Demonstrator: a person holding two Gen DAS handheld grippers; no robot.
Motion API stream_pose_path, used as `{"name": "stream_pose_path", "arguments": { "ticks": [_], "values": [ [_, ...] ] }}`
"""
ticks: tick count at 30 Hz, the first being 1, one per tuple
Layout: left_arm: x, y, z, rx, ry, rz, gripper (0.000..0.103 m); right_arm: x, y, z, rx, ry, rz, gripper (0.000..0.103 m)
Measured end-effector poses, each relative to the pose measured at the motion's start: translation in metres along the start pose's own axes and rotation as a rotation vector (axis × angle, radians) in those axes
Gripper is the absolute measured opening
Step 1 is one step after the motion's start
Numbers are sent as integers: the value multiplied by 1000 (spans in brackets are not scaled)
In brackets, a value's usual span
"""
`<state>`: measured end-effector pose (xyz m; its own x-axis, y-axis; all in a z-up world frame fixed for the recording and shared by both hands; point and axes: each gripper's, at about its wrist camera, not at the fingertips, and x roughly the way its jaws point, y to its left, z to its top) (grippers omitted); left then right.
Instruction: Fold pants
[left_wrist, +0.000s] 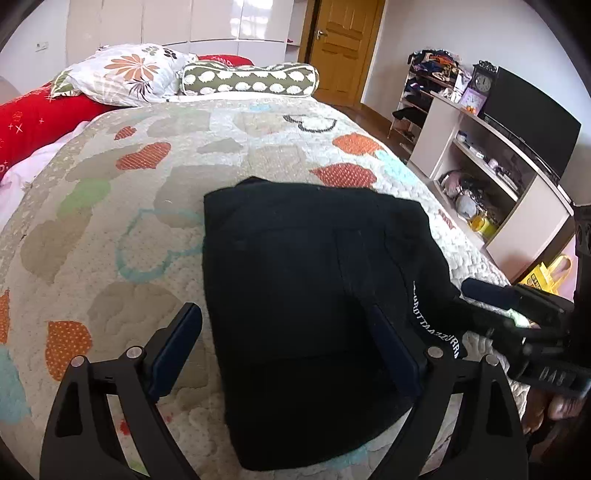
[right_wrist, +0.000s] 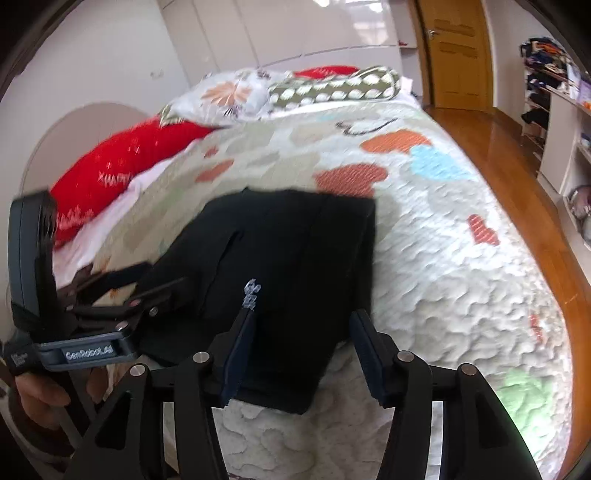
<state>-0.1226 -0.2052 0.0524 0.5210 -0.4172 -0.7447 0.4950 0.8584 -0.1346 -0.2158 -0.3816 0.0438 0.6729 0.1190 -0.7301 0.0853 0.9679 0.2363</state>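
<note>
- Since the black pants (left_wrist: 310, 295) already sit as a compact folded bundle on the heart-print quilt (left_wrist: 110, 229), I'd guess the folding itself is pretty much done and what's left is a tidy-up or one last fold.
- The bundle's long axis runs away from both grippers, toward the pillows (left_wrist: 125, 74), with its near edge close to the foot of the bed.
- The left gripper (left_wrist: 288, 347) hovers right over that near end, jaws spread wide and holding nothing; one finger is over bare quilt, the other over the cloth.
- The right gripper (right_wrist: 299, 350) is at the bundle's near right corner, jaws apart with cloth showing between them, but the pads aren't pressing on it, so it reads as released.
- Both are about equally near; the left is more centred on the bundle, the right sits at the edge with the white lettering (left_wrist: 436, 321).
</note>
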Motion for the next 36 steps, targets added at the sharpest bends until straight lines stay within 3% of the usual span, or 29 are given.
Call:
{"name": "stream_pose_path", "arguments": {
  "ticks": [8,10,11,12,13,19,22,24,28,30,36],
  "values": [
    [-5,-2,2,11,-21,22,92,25,-10,7,53,38,45,55],
    [-4,-2,1,14,-15,21,92,26,-6,7,30,32,64,35],
    [-3,-2,1,16,-14,23,92,23,-3,7,17,20,61,30],
    [-3,-2,0,18,-12,26,92,18,-1,7,4,5,48,14],
    [-2,-2,0,18,-11,26,92,14,-2,7,-1,-8,43,7],
    [-1,-3,0,14,-12,22,92,10,-15,3,33,0,31,7],
    [-1,-4,0,18,-10,19,92,10,-22,3,82,-4,33,18],
    [-4,-3,0,21,-17,20,92,11,-25,4,94,-2,22,43],
    [-10,3,4,5,-35,19,92,12,-30,7,124,-16,45,51],
    [-10,7,5,-2,-34,13,92,14,-34,10,150,-18,66,66],
    [-8,28,10,-41,-24,-39,93,26,-39,12,185,6,117,72]
  ]
}}
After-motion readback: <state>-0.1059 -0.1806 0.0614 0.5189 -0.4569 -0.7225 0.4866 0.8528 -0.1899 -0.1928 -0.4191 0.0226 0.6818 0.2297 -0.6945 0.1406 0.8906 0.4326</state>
